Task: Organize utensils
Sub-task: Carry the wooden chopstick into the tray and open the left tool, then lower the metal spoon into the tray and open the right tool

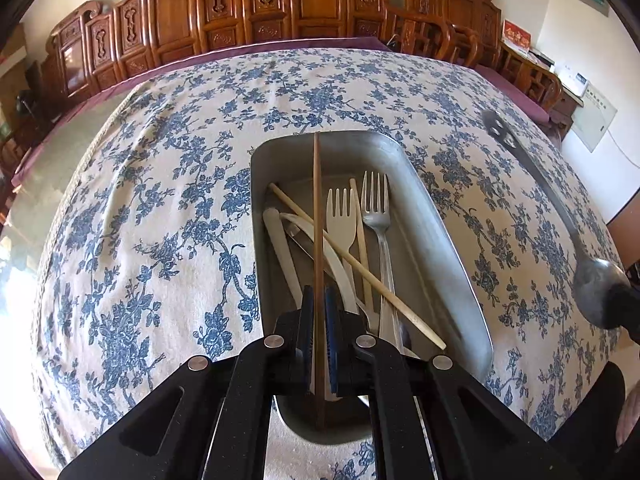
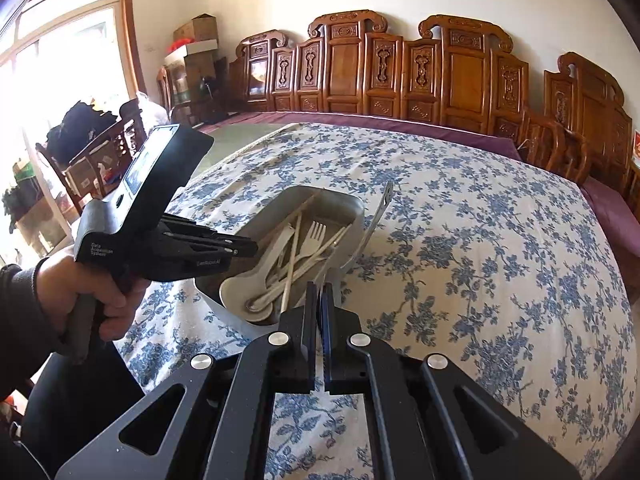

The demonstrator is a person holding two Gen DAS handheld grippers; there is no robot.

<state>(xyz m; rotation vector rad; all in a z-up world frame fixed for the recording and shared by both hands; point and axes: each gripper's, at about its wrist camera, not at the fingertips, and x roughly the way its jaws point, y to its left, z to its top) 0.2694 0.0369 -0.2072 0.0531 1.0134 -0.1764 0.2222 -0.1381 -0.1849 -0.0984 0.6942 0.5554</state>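
The left gripper [image 1: 319, 312] is clamped on a dark chopstick [image 1: 317, 216] that points to 12 o'clock over the metal tray [image 1: 440, 240] on the floral cloth [image 1: 160, 200]. In the tray lie a steel fork [image 1: 378, 216], a plastic fork [image 1: 340, 212] and a pale chopstick [image 1: 352, 260]. At 3 o'clock, the right gripper [image 2: 319, 304] pinches a steel spoon [image 1: 560, 208] by its bowl, handle up beside the tray.

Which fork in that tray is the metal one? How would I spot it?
On the blue-flowered tablecloth sits a grey metal tray of utensils. Two forks lie side by side; the shiny silver metal fork is nearer the right wall, beside the cream plastic fork.
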